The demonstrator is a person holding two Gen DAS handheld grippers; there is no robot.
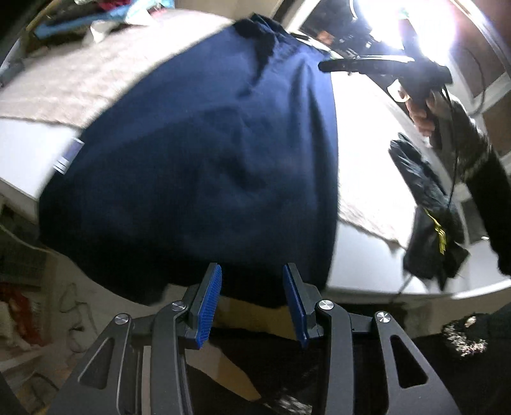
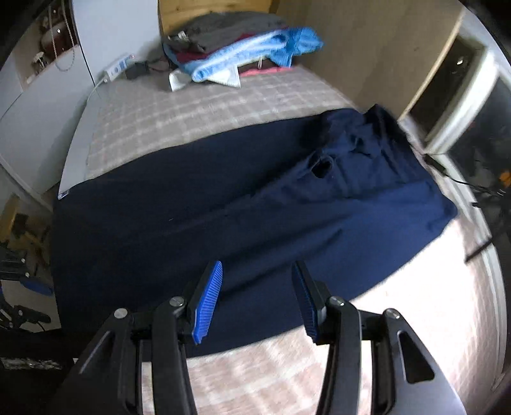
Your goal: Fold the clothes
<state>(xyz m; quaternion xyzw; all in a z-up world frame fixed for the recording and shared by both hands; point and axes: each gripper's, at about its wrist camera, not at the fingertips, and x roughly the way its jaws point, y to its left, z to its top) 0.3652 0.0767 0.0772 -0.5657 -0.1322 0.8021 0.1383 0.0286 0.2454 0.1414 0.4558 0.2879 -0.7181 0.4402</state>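
A garment (image 2: 223, 207) lies spread across the bed (image 2: 191, 108), filling mid-frame; a clothes pile (image 2: 236, 51) sits behind it at upper centre.

Checked bedspread (image 2: 207, 108), wooden wall (image 2: 367, 57), glaring window (image 1: 428, 28).

Bare bedcover (image 2: 271, 376) lies open beside the navy garment (image 2: 223, 207); stacked clothes (image 2: 236, 48) crowd the far end
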